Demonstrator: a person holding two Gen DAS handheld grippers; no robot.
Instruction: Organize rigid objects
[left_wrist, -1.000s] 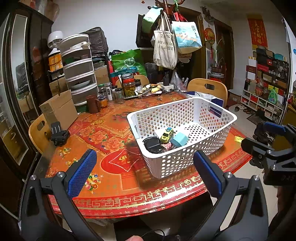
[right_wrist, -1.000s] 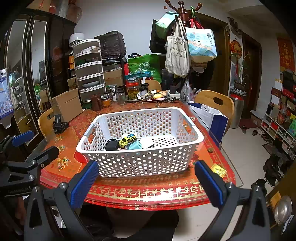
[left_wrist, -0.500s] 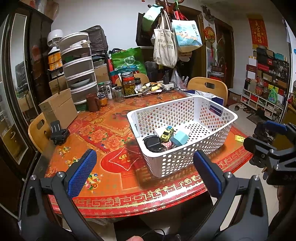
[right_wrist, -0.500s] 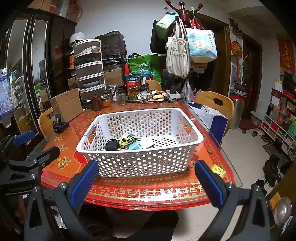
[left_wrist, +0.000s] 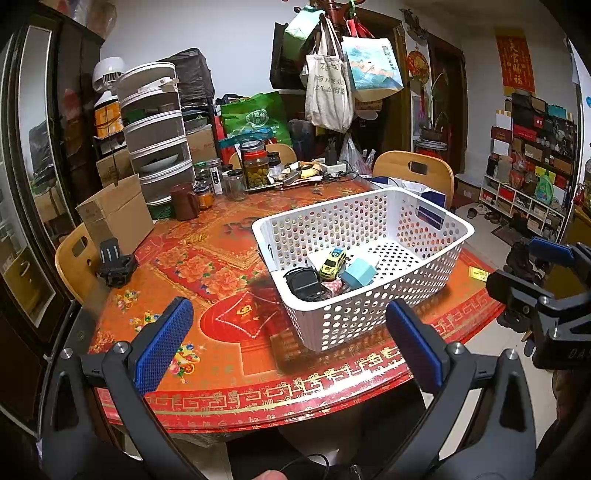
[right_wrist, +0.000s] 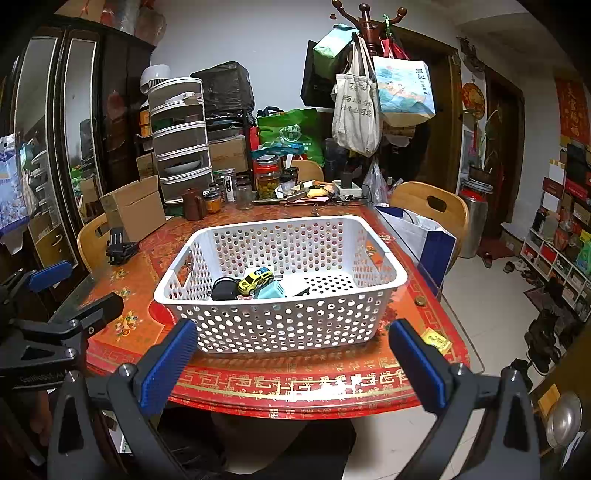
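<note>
On the round red floral table (right_wrist: 325, 373), a white perforated plastic basket (right_wrist: 280, 325) holds a small yellow toy car (right_wrist: 255, 280), straight ahead of the right gripper (right_wrist: 291, 365); left gripper (left_wrist: 291, 347) sits further left. Both empty, jaws apart.

white wall (right_wrist: 258, 40) | dark cabinet (left_wrist: 33, 155) | wooden chair (right_wrist: 432, 206) | tiled floor (right_wrist: 480, 295)
</note>
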